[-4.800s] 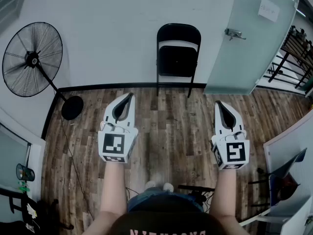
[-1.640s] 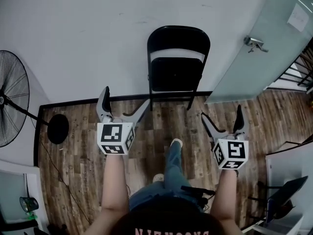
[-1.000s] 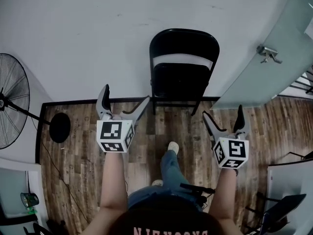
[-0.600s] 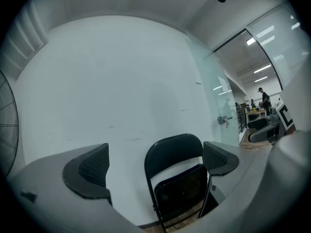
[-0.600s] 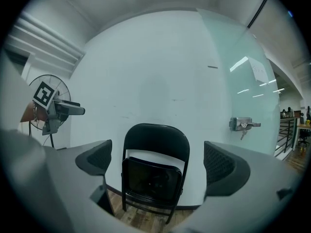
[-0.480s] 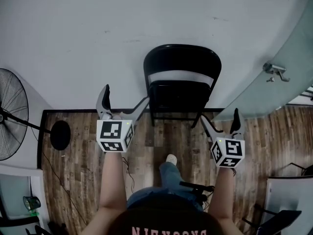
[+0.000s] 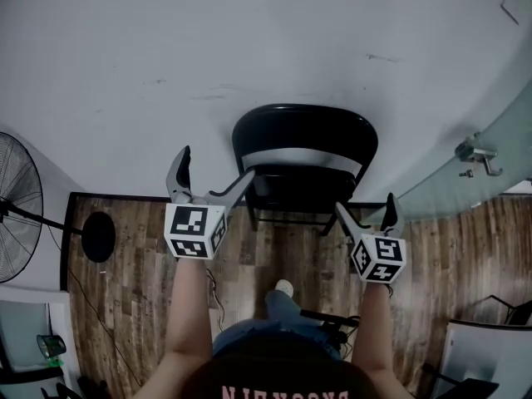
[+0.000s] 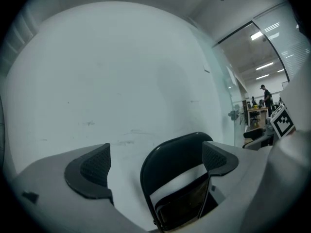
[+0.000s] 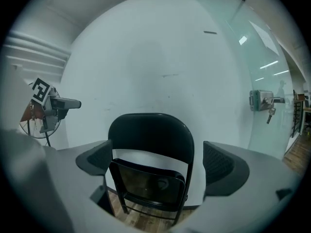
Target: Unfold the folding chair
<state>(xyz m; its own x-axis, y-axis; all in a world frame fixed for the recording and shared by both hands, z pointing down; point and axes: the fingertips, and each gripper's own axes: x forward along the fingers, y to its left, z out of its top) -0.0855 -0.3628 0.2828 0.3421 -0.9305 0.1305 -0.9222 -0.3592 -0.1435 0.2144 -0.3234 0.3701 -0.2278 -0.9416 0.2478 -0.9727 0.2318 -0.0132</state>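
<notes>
A black folding chair (image 7: 304,152) leans folded against the white wall, seat flipped up under its rounded backrest. The same chair (image 8: 180,178) shows low and right of centre in the left gripper view, and the chair (image 9: 150,161) fills the centre of the right gripper view. My left gripper (image 7: 212,173) is open, held a little left of the chair's left leg, touching nothing. On the other side, my right gripper (image 7: 366,213) is open near the chair's lower right corner, with nothing between its fingers.
A standing fan (image 7: 21,214) with a round black base (image 7: 98,237) stands at the left. A frosted glass door with a metal handle (image 7: 475,155) is at the right. The wood floor (image 7: 274,256) lies below, with the person's foot (image 7: 283,288) on it.
The person has walked up to the chair, which now looks larger and closer. Both grippers, shut 4.8 s ago, have opened and now flank the chair, the right one lower.
</notes>
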